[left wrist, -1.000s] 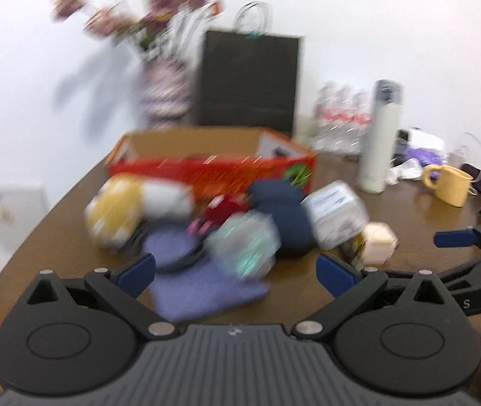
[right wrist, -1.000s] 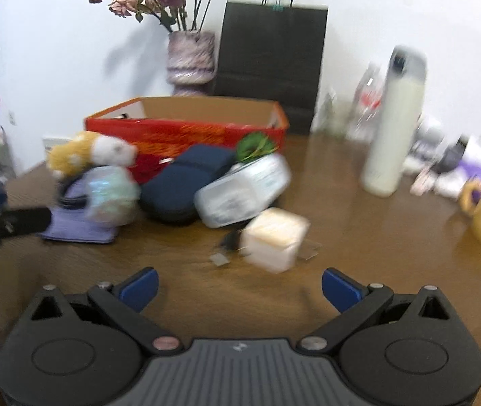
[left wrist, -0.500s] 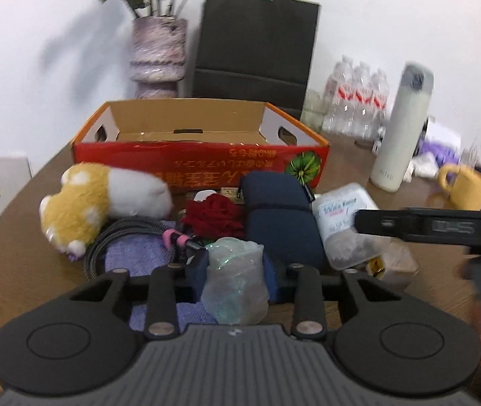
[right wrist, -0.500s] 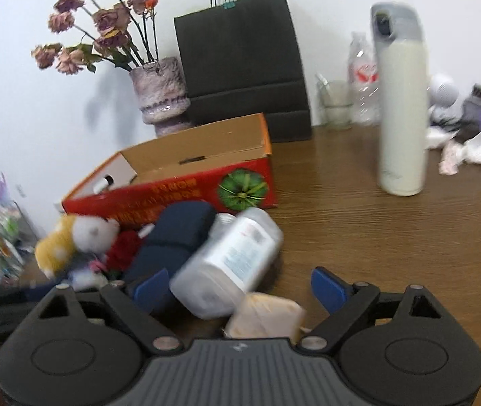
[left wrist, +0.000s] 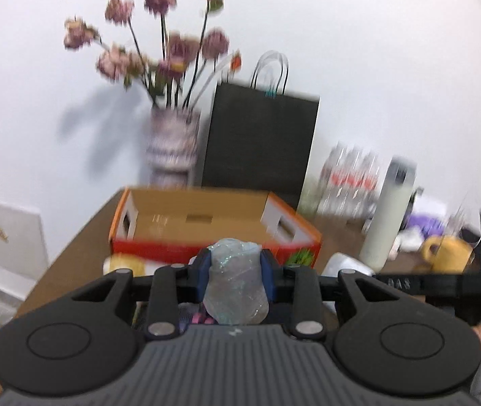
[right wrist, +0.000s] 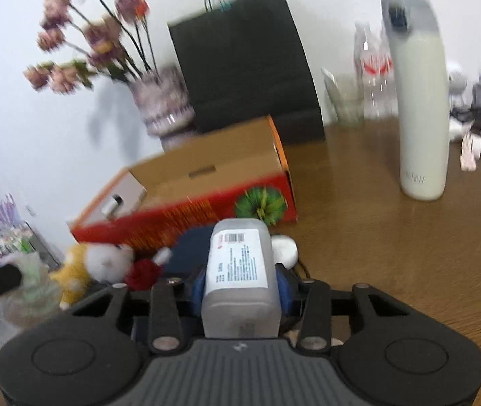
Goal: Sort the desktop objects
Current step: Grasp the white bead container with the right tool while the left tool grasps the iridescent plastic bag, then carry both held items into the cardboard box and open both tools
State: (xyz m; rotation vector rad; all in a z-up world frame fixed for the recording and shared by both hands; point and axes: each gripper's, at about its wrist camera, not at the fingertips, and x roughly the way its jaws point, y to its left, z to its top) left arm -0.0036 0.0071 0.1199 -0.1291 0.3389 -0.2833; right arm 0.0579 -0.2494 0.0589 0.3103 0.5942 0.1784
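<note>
My left gripper (left wrist: pixel 235 265) is shut on a crinkled clear plastic packet (left wrist: pixel 235 291) and holds it up above the table, in front of the open red cardboard box (left wrist: pixel 206 226). The jaws of my right gripper (right wrist: pixel 238 286) are closing, and their blue pads press on a grey wipes tub (right wrist: pixel 240 264) with a white label. In the right wrist view the box (right wrist: pixel 206 182) lies just behind the tub. A yellow and white plush toy (right wrist: pixel 85 267), a red rose (right wrist: pixel 142 272) and a navy pouch (right wrist: pixel 189 247) lie in front of the box.
A tall white flask (right wrist: pixel 419 108) stands at the right on the brown table (right wrist: pixel 392 253). Behind the box are a black paper bag (right wrist: pixel 244 64) and a vase of flowers (right wrist: pixel 162 101). A yellow mug (left wrist: pixel 447 253) and water bottles (left wrist: pixel 348 176) sit at the far right.
My left gripper closed on the plastic packet and lifted it off the pile. My right gripper swung left over the wipes tub and its jaws came together on it.
</note>
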